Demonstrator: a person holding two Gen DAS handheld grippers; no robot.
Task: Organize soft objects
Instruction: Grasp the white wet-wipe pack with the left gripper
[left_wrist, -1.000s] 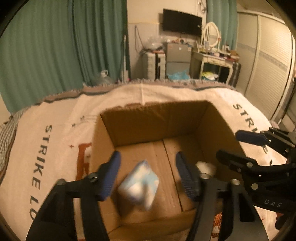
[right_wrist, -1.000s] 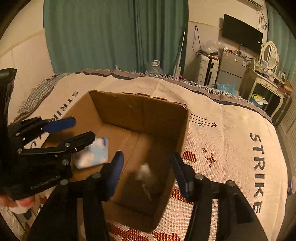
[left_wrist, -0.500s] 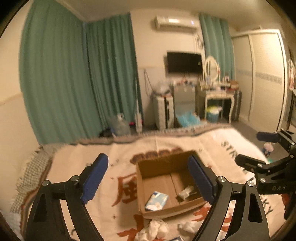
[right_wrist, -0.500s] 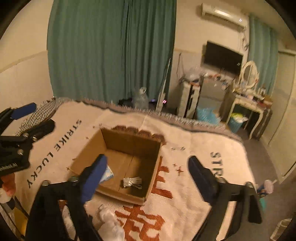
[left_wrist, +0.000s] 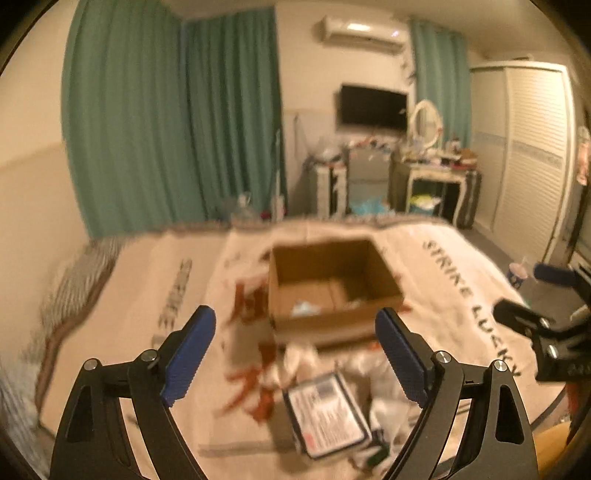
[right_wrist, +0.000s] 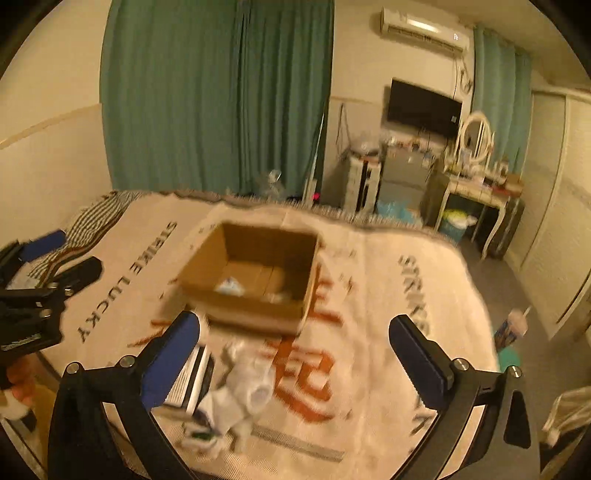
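Observation:
An open cardboard box (left_wrist: 334, 291) (right_wrist: 255, 277) stands on the cream blanket. Inside lie a light blue tissue pack (left_wrist: 304, 308) (right_wrist: 229, 286) and a small pale soft item (right_wrist: 277, 295). My left gripper (left_wrist: 295, 354) is open and empty, held back from the box above a flat labelled packet (left_wrist: 327, 413). My right gripper (right_wrist: 295, 354) is open and empty above white socks (right_wrist: 247, 391) near the front edge. More white soft items (left_wrist: 384, 384) lie by the packet. The frames are blurred.
The blanket (right_wrist: 388, 295) bears "STRIKE LUCKY" lettering and red characters. Behind the bed are green curtains (right_wrist: 221, 96), a TV, a dressing table (right_wrist: 476, 184) and a wardrobe. A cup (right_wrist: 511, 328) stands beyond the right edge.
Both grippers have let their items fall into the box, opened wide and pulled up and back from it. The front pile of soft items has come into view.

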